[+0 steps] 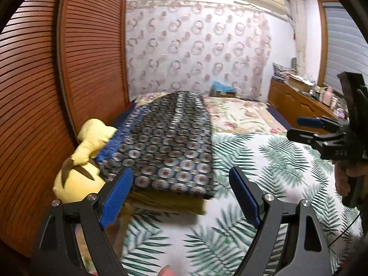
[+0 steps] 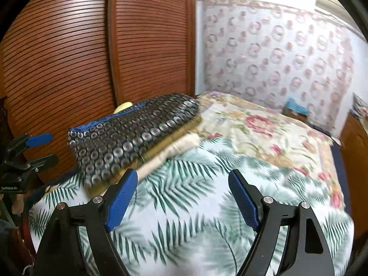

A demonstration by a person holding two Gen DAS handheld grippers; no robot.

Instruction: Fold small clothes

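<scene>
A folded dark cloth with a ring pattern (image 1: 170, 142) (image 2: 128, 135) tops a low stack on the bed. An olive piece (image 1: 165, 203) (image 2: 177, 134) and a cream piece (image 2: 174, 148) lie under it. My left gripper (image 1: 181, 172) hovers just before the stack's near edge, jaws wide open and holding nothing. My right gripper (image 2: 182, 174) hangs open over the palm-leaf sheet (image 2: 184, 207), to the right of the stack, also holding nothing. Each gripper shows in the other's view: the right (image 1: 293, 128) at the right edge, the left (image 2: 53, 148) at the left edge.
A yellow plush toy (image 1: 80, 181) lies between the stack and the louvred wooden wardrobe doors (image 1: 69, 69). A floral quilt (image 1: 241, 115) covers the far half of the bed. A cluttered wooden dresser (image 1: 299, 105) stands to the right. A hand (image 1: 342, 179) holds the right gripper.
</scene>
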